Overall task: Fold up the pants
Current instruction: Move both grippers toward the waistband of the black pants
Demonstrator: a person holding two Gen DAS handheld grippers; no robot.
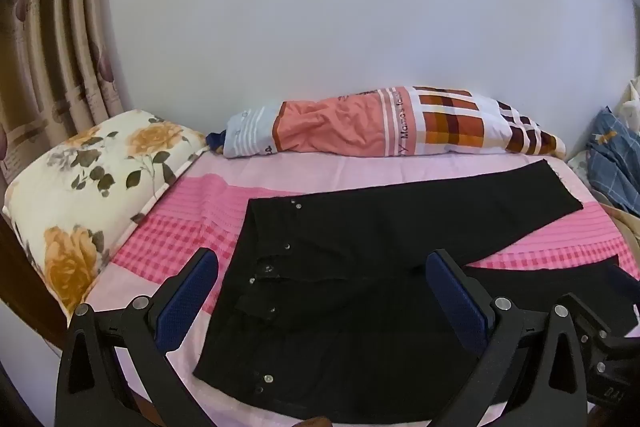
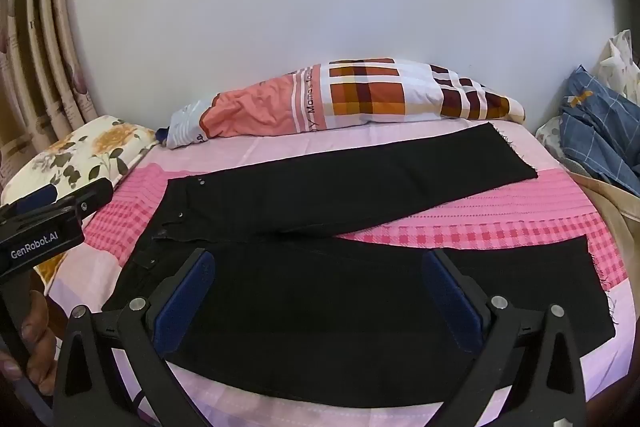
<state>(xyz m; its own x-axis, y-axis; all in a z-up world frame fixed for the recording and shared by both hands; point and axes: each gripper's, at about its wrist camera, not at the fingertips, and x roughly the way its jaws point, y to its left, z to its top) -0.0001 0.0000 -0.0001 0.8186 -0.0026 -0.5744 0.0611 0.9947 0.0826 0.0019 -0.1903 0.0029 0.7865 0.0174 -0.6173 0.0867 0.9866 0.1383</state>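
Note:
Black pants [image 1: 344, 291] lie flat on the pink checked bed sheet [image 1: 180, 227], waistband to the left, legs spread apart toward the right. In the right wrist view the pants [image 2: 320, 307] show both legs, the far leg [image 2: 400, 171] angling to the back right. My left gripper [image 1: 324, 267] is open and empty, hovering above the waistband and fly. My right gripper [image 2: 320, 267] is open and empty above the near leg. The left gripper's body also shows at the left edge of the right wrist view [image 2: 52, 219].
A floral pillow [image 1: 88, 183] lies at the left of the bed. A rolled patterned quilt [image 1: 380, 123] lies along the white wall at the back. Blue checked cloth [image 2: 600, 135] is piled at the right. Curtains [image 1: 60, 47] hang at the left.

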